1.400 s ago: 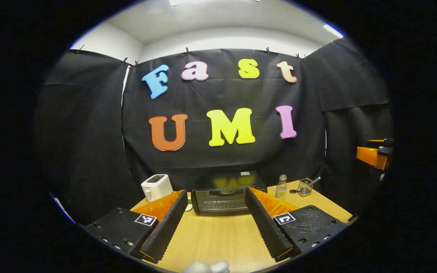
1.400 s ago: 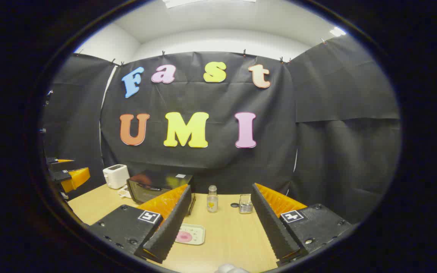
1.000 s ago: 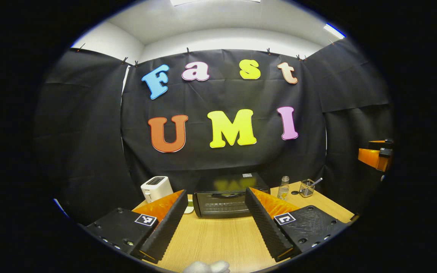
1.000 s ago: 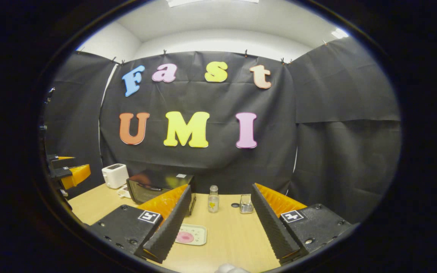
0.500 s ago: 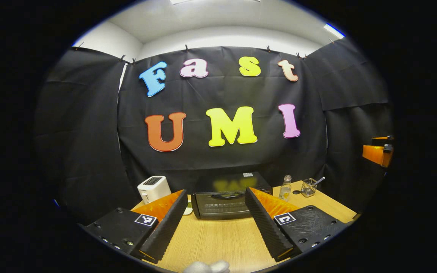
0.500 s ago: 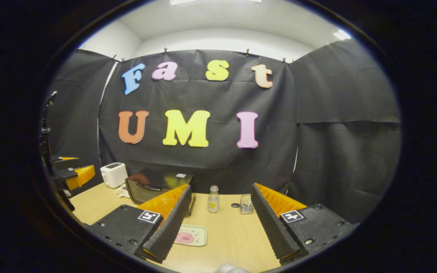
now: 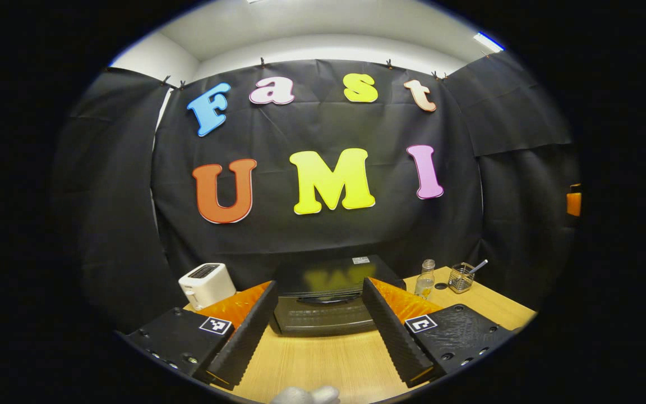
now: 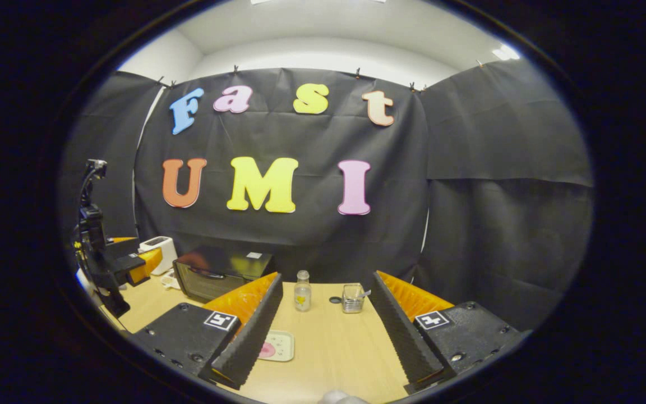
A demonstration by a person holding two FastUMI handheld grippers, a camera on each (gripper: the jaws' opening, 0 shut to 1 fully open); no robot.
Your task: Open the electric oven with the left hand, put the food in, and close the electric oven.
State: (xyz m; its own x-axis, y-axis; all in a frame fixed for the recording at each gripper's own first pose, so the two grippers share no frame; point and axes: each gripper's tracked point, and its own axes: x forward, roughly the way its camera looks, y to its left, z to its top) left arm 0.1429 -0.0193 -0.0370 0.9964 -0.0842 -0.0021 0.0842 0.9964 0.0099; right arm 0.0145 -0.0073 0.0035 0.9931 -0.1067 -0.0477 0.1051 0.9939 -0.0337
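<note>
The black electric oven [image 7: 323, 308] stands on the wooden table [image 7: 323, 365] with its door closed, straight ahead of my left gripper [image 7: 320, 289], which is open with nothing between its fingers. The oven [image 8: 216, 276] is seen at the left of the right gripper view, with my left gripper [image 8: 132, 261] in the air in front of it. A pink piece of food [image 8: 267, 350] lies on a small pale tray [image 8: 281, 345], partly hidden behind one finger of my right gripper [image 8: 326, 283]. That gripper is open and empty above the table.
A white toaster [image 7: 206, 283] stands left of the oven. To the oven's right are a small clear bottle [image 7: 425, 279] and a wire basket [image 7: 461, 278] with a utensil in it. Black cloth walls close in the table's back and sides.
My left gripper has moved forward toward the oven, which now looks larger and closer. In the right gripper view the left gripper has come further into sight. Both stayed open.
</note>
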